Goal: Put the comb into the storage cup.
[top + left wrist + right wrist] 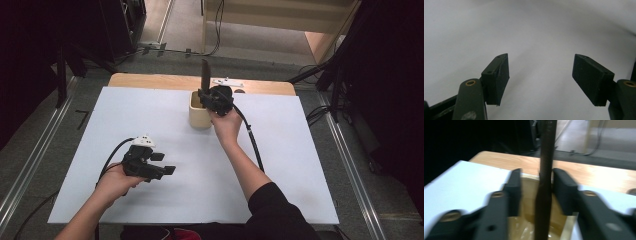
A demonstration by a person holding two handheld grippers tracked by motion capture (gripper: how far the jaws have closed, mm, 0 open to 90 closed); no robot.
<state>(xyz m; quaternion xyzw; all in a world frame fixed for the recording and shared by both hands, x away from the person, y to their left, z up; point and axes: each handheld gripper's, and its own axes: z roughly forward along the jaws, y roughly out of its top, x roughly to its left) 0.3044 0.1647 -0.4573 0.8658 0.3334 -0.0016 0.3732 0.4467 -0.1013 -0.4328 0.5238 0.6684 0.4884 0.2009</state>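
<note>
Spatula (205, 74) drop-off, upper centre: tool stands upright in the cup (199, 117), right gripper (206, 98) jaws parted, released around the handle.
Next, likely lift clear without tipping it. Left gripper (169, 170) idle, spread wide, lower left.

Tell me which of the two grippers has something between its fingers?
The right gripper, over the cream holder: a dark utensil stands between its fingers. The left gripper has nothing between its fingers.

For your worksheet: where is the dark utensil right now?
In the high view, the dark utensil stands upright in the beige cup near the table's far edge, between the right tongs.
</note>
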